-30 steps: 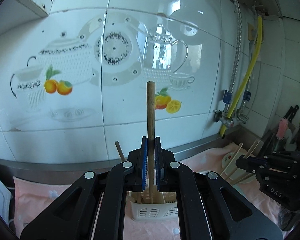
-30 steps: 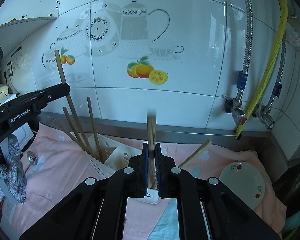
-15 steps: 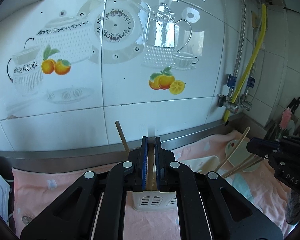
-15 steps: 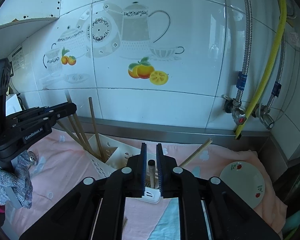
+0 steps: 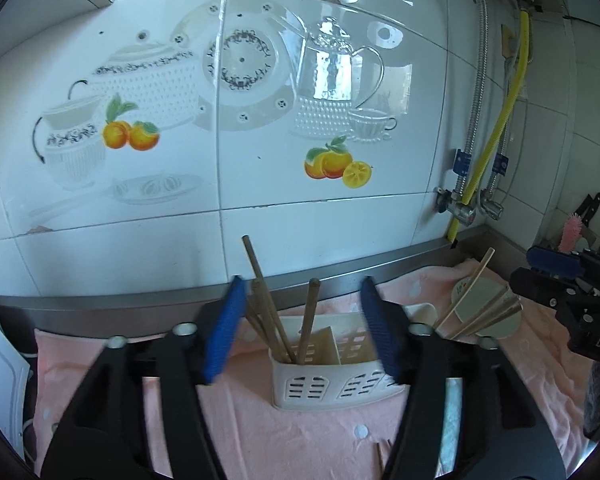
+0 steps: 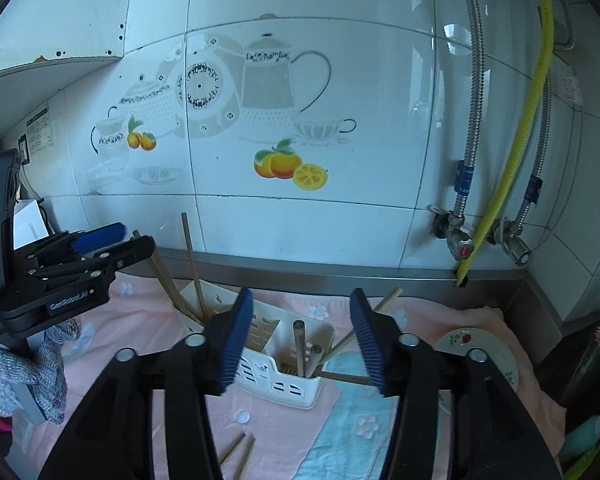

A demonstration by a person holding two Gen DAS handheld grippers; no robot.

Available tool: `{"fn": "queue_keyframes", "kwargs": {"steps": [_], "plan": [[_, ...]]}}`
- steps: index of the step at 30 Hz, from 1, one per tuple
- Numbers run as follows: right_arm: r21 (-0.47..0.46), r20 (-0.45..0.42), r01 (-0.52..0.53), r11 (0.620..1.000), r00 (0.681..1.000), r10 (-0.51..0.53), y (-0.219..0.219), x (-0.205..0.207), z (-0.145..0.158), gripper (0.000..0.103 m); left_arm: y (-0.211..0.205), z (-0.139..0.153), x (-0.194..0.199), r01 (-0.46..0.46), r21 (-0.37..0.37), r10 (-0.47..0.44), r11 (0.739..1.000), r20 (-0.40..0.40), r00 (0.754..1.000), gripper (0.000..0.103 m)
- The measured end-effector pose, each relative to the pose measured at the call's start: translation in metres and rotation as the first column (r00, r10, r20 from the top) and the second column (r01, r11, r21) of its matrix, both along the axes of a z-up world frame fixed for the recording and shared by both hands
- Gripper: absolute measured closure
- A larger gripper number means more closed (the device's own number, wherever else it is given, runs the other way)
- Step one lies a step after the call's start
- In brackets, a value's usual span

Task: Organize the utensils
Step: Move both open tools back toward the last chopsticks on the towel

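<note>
Where the frame edges curve into black, much is cut off: at the far left of the right wrist view a grey cloth [image 6: 40,376] hangs half out of sight, and the bases of both tools run off the bottom. Left of centre in the left wrist view, the left gripper [image 5: 302,320] stands spread wide, holding nothing, its blue pads [image 5: 224,332] blurred. Between them sits the white utensil caddy [image 5: 332,384], on the pink towel [image 5: 260,432], with several chopsticks [image 5: 278,316] upright in its left compartment; where they reach the bottom is hidden by its wall. In the right wrist view the right gripper [image 6: 300,332] is likewise wide and empty, and two thick sticks [image 6: 300,348] stand in the caddy's near compartment. Loose chopsticks [image 6: 236,452] lie on the towel at lower centre, partly covered. Behind runs a steel ledge [image 6: 340,270] under white wall tiles [image 6: 300,208] printed with teapots and oranges. At right, a small plate [image 6: 496,356] and a yellow hose [image 6: 516,144].
</note>
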State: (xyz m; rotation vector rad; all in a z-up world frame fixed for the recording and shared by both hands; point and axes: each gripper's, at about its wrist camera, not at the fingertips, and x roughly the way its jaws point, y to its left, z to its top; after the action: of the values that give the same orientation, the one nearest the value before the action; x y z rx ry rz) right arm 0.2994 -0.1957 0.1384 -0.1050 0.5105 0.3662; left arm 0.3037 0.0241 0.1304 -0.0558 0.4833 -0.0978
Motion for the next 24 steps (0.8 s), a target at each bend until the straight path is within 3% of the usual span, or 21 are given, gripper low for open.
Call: {"fn": "queue_keyframes", "kwargs": {"steps": [6,10,24], "plan": [[0.001,0.033,0.021,1.000,0.999,-0.021,-0.007,-0.018,0.005,0.026,0.009,0.005,-0.025,-0.019,-0.013,0.019,1.000,0.016,1.000,0.022],[-0.008,0.049,0.031,1.000,0.998,-0.030,-0.012,-0.035,0.005,0.017,0.013,0.004,-0.046,-0.025,-0.006,0.025,1.000,0.020,0.999,0.014],[-0.022,0.048,0.042,0.999,0.998,-0.041,-0.029,-0.098,-0.029,0.010,0.043,-0.023,-0.128,-0.056,-0.080,0.057,0.995,0.008,0.998,0.008]]}}
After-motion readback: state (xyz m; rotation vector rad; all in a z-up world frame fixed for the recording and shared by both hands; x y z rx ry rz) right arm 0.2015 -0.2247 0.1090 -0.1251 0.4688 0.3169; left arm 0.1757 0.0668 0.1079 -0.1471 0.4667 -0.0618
